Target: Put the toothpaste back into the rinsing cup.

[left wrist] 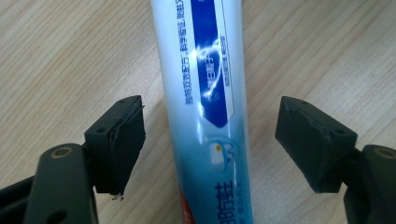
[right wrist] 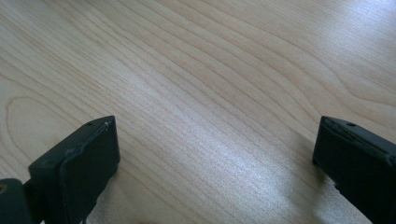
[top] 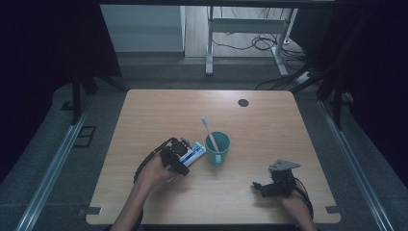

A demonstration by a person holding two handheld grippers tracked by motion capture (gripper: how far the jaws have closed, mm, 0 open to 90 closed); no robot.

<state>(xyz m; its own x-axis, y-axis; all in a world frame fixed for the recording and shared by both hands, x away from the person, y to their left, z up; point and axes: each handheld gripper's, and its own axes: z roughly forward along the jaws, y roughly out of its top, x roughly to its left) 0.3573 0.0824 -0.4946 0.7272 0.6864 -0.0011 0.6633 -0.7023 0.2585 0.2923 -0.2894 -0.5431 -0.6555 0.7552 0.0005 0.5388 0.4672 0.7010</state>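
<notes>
A white and blue toothpaste tube [top: 196,153] lies flat on the wooden table [top: 168,110], just left of a teal cup [top: 219,153]. A pink toothbrush [top: 209,132] stands in the cup, its head up and leaning to the far left. My left gripper [top: 185,157] is open and straddles the tube. In the left gripper view the tube [left wrist: 205,70] runs up between the two jaws of the left gripper [left wrist: 212,123], with a gap on each side. My right gripper [top: 257,186] rests near the front right of the table, open [right wrist: 219,135] over bare wood.
A small dark round spot [top: 243,102] sits near the table's far edge. Beyond the table stand a white desk frame [top: 210,43] and loose cables [top: 262,43] on the floor. Dark curtains hang at both sides.
</notes>
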